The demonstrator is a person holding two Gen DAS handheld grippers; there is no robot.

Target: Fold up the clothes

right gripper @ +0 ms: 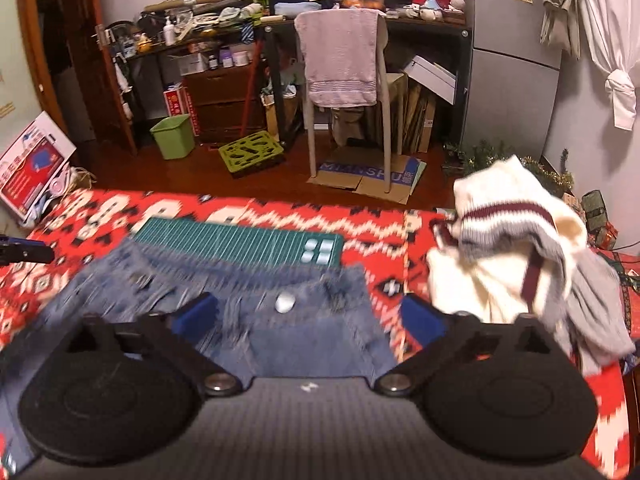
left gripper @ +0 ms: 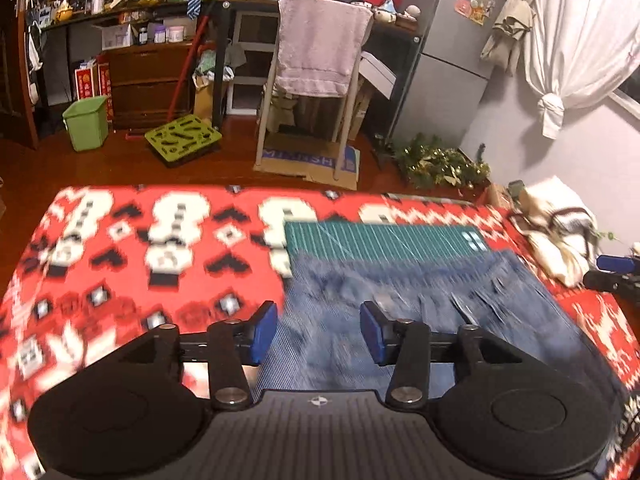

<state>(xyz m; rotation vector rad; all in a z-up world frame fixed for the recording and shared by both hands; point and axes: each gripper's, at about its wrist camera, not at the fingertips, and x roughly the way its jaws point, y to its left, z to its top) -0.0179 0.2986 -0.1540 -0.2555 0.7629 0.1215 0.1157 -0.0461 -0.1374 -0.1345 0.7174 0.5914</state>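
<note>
Nearest, the left gripper (left gripper: 319, 332) hangs with its blue-padded fingers spread apart and nothing between them, over the left edge of a pair of jeans (left gripper: 420, 312); the right gripper (right gripper: 310, 318) is spread wider still, also empty, above the waistband end, where a round metal button (right gripper: 285, 303) shows. The jeans are faded blue denim, lying flat but blurred, so seams and folds cannot be made out. They rest on a red fleece blanket (left gripper: 140, 280) with a blocky white and black knitted-style pattern, which leaves a broad bare stretch to the left of the denim. Just past the waistband, touching it, lies a green ribbed cutting mat (right gripper: 240, 246) with straight edges. To the right, near the jeans but apart, sits a crumpled heap of cream knitwear (right gripper: 512, 248) with maroon stripes. Beyond the blanket's far edge, a wooden floor holds a chair (right gripper: 348, 92) draped with a pink towel (right gripper: 340, 60).
</note>
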